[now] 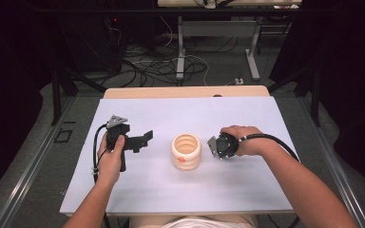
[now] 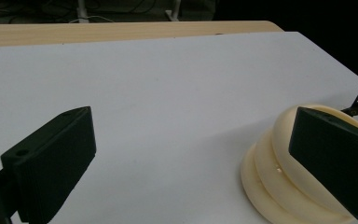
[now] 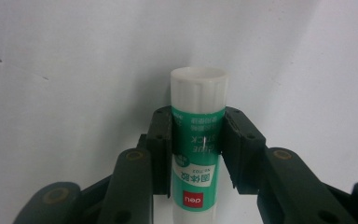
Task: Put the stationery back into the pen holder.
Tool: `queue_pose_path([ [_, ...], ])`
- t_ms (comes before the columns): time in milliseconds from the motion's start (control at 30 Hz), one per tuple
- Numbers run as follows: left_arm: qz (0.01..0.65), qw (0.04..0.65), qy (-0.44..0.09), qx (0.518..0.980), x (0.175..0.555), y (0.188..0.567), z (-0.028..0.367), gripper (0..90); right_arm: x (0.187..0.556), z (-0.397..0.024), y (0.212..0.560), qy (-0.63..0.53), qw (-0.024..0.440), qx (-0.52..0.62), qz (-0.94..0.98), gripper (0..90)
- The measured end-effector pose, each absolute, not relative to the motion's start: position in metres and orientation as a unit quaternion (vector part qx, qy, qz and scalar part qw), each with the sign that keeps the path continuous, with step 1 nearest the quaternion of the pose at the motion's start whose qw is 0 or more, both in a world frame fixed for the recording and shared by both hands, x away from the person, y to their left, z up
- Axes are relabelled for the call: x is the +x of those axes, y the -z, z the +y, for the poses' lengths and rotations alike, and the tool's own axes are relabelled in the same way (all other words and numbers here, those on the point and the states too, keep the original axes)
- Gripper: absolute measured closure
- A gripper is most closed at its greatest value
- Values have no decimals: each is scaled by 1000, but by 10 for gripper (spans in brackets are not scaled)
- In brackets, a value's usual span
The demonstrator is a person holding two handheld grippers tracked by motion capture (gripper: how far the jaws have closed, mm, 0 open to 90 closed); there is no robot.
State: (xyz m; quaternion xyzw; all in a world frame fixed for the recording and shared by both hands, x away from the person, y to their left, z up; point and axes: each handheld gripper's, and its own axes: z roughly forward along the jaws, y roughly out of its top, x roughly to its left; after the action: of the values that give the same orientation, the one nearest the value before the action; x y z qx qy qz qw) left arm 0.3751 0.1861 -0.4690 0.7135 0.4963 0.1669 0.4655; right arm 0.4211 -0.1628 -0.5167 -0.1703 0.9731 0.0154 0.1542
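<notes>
A cream ribbed cup (image 1: 186, 151) stands in the middle of the white table sheet (image 1: 180, 190); something orange lies inside it. In the right gripper view a green-and-white glue stick (image 3: 199, 140) with a white cap is clamped between the two black jaws, so my right gripper (image 3: 196, 140) is shut on it. From above, that right gripper (image 1: 215, 147) sits just right of the cup, pointing down at the sheet. My left gripper (image 1: 146, 137) is held to the left of the cup, open, its jaws wide apart and empty; the cup (image 2: 279, 172) shows partly behind its right jaw.
The sheet covers a wooden table whose far edge (image 1: 185, 91) shows beyond it. Cables (image 1: 157, 64) and grey table legs (image 1: 180, 52) lie on the floor past the table. Metal rails (image 1: 24, 175) run along both sides.
</notes>
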Motion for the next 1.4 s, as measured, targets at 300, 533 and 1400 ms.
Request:
queue_pose_path([
  [300,494,469,-166,713,374,469,185,7,418,-168,504,-56,163,-100,980,659],
  [533,492,468,-165,715,374,468,184,7,418,-172,488,-98,157,-12,983,659],
  [1400,444,473,-166,743,367,460,170,5,415,-167,443,-176,67,186,964,659],
])
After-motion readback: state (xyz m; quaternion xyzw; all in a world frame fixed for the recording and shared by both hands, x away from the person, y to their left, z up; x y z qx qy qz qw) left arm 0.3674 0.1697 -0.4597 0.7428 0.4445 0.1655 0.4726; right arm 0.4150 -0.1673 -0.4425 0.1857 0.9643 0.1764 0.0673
